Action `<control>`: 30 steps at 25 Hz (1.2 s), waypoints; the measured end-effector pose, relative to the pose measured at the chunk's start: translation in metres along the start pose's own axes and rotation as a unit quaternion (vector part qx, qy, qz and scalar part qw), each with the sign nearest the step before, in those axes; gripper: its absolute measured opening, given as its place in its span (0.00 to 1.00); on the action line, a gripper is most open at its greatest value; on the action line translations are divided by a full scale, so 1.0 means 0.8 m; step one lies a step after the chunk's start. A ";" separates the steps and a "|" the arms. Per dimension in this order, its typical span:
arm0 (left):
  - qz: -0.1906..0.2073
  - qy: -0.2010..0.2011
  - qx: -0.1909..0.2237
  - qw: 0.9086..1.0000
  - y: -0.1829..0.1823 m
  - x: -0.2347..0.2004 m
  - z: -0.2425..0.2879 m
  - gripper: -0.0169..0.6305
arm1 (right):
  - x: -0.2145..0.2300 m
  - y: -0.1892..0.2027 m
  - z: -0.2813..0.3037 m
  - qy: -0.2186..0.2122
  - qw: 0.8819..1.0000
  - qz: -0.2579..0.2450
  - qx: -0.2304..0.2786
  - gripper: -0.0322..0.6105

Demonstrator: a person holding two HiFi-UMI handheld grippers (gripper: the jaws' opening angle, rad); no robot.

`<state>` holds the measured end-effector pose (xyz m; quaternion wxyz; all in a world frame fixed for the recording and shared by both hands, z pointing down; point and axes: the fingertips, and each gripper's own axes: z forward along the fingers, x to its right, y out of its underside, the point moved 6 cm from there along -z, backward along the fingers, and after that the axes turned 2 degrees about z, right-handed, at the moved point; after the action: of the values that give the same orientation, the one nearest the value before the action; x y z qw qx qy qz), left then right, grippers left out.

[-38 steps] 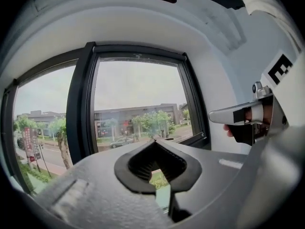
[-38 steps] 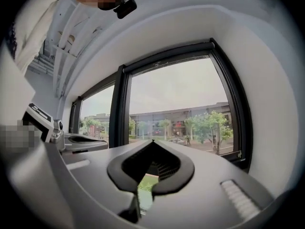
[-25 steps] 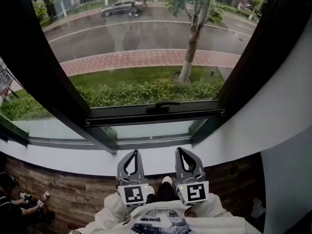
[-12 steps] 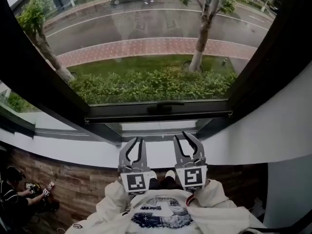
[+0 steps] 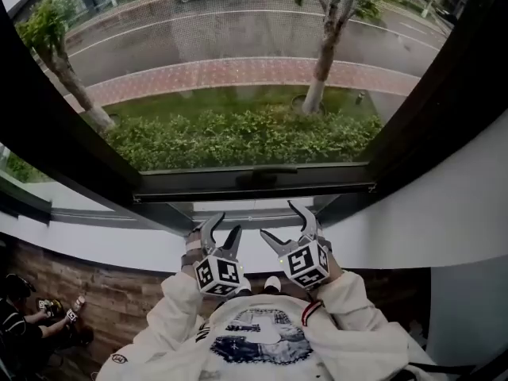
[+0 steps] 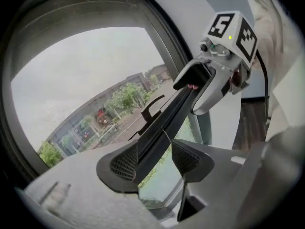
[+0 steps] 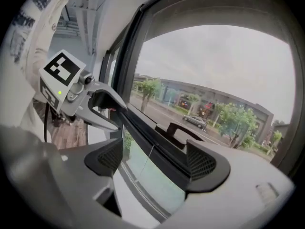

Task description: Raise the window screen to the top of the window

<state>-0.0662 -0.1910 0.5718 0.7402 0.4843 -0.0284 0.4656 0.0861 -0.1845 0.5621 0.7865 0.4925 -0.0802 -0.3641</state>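
A black bar with a handle (image 5: 266,173) runs across the window low down, and fine screen mesh (image 5: 238,30) covers the pane above it. My left gripper (image 5: 224,228) and right gripper (image 5: 282,222) hover side by side over the white sill, just below the bar and apart from it. Both have just been opening and stand open with nothing between the jaws. In the left gripper view the left gripper (image 6: 155,161) looks along the bar (image 6: 162,123), with the handle (image 6: 153,108) beyond. The right gripper (image 7: 157,159) faces the same bar (image 7: 157,140) and handle (image 7: 178,130).
The white sill (image 5: 111,248) lies under the grippers, with a wood-panelled wall (image 5: 119,308) below it. Thick black frame posts (image 5: 48,141) stand on both sides. A white wall (image 5: 452,205) is at the right. A person (image 5: 20,328) sits at the lower left.
Both grippers went from shut to wide open. They rolled outward, away from each other, and moved forward toward the bar.
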 end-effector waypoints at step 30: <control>0.183 -0.004 -0.111 0.977 0.063 -0.009 0.108 0.38 | 0.008 0.082 0.110 0.009 0.957 -0.262 -0.123 0.51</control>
<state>-0.0711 -0.2556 0.6488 0.6915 0.3873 -0.1714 0.5853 0.0808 -0.2353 0.6591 0.7186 0.3987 0.1048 -0.5600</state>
